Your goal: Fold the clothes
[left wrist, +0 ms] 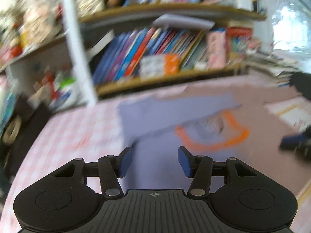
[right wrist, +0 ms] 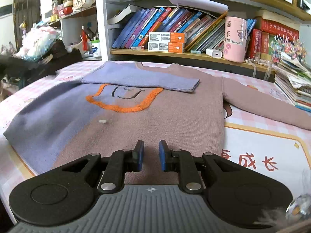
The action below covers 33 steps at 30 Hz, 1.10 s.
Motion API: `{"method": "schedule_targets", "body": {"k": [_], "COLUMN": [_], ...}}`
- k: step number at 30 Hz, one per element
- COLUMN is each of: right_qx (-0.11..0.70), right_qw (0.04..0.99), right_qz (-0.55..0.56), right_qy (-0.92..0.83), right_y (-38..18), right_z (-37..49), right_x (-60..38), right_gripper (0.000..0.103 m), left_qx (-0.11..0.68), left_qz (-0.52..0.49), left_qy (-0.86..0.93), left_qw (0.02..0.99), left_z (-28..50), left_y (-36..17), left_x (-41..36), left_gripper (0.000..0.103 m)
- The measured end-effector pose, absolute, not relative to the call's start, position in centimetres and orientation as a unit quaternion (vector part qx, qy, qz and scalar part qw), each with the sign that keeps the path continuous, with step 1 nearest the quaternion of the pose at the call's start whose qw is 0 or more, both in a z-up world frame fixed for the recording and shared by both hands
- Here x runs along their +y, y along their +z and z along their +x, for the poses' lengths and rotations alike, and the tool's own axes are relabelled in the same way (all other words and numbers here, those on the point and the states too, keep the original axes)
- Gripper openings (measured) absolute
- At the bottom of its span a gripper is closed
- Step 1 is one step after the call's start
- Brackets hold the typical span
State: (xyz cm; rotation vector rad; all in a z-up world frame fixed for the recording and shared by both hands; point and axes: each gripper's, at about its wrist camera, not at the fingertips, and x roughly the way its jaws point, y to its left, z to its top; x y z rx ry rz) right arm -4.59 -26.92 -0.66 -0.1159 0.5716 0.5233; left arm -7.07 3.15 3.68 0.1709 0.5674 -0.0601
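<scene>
Only right view shows sweater's [right wrist: 155, 116] unfolded sleeve [right wrist: 262, 104].

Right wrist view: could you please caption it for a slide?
Two-tone sweater flat on table, purple sleeve folded across chest, brown sleeve still outstretched.

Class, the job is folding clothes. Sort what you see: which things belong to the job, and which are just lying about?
Belongs to the job:
sweater
purple sleeve, folded across the chest
brown sleeve, spread out

Just lying about:
books
pink cup
orange boxes
</scene>
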Motion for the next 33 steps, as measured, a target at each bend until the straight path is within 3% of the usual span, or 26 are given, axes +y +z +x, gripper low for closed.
{"method": "schedule_targets", "body": {"k": [10,14,19,20,21,24,30,33], "right_qx": [0.284,0.304,0.331,0.334,0.335,0.339,0.345,0.344], "right_qw": [0.939,0.94,0.93,0.93,0.93,0.93,0.927,0.926], "right_qz": [-0.044,-0.008,0.039,0.038,0.034,0.025,0.021,0.013], "right_qy": [0.189,0.158,0.153,0.152,0.15,0.139,0.144,0.157], "right_y": [0.5,0.7,0.0,-0.1,-0.1,-0.1,-0.2,-0.2], "right_z": [-5.6,-6.0,-6.1,-6.1,-6.0,-5.7,-5.3,-4.9], "right_x": [-28.4,-30.7,-31.9,-31.8,-31.6,-31.3,-30.3,-29.4], "right_gripper": [0.037,0.038,0.038,0.038,0.037,0.033,0.015,0.015], "left_qx": [0.306,0.307,0.309,0.309,0.309,0.31,0.295,0.291], "left_qz": [0.01,-0.019,-0.045,-0.052,-0.066,-0.084,-0.111,-0.117], "left_qy": [-0.015,-0.036,-0.055,-0.062,-0.081,-0.114,-0.128,-0.117], "left_qw": [0.952,0.951,0.948,0.948,0.945,0.94,0.94,0.942], "left_z": [-8.3,-7.9,-7.9,-7.8,-7.7,-7.5,-7.6,-7.4], "left_y": [0.9,0.0,-0.8,-0.8,-0.9,-1.1,-1.0,-1.0], "left_x": [7.9,8.3,9.2,9.4,9.7,10.3,12.0,12.9], "left_gripper": [0.051,0.05,0.038,0.028,0.013,0.005,0.005,0.005]}}
